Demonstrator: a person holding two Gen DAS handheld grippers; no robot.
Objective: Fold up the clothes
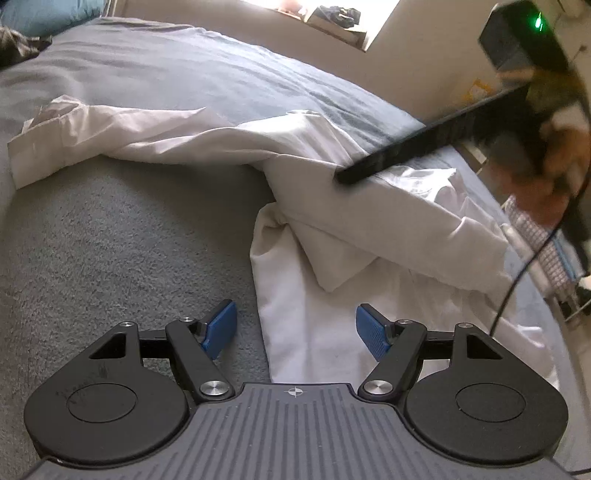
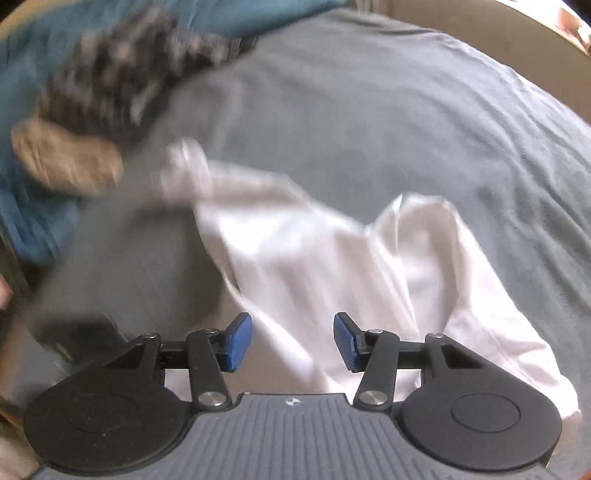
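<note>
Bedroom shot, with the bed (image 1: 192,70) filling almost everything under a grey-blue cover, and a sunlit window ledge (image 1: 332,22) at the far wall with some clutter on it I can't make out. No baskets or bins anywhere in view, and no readable labels or writing either.

One white shirt (image 1: 369,221) is lying crumpled on the bed, a sleeve with its cuff (image 1: 33,147) stretched out to the left in the left wrist view, the body bunched in folds in the middle. Up near the head of the bed there's one teal pillow (image 2: 33,221), one dark checked garment (image 2: 122,77) and one tan lump of cloth (image 2: 66,162), all badly blurred in the right wrist view.

Two grippers total. My left hand-held gripper (image 1: 295,328) has its blue pads spread wide, hovering over the shirt's near edge, gripping nothing. My right hand-held gripper (image 2: 293,341) is also spread apart and empty, above the white fabric. From the left camera it shows up as a blurry black bar (image 1: 424,144) reaching over the shirt.
</note>
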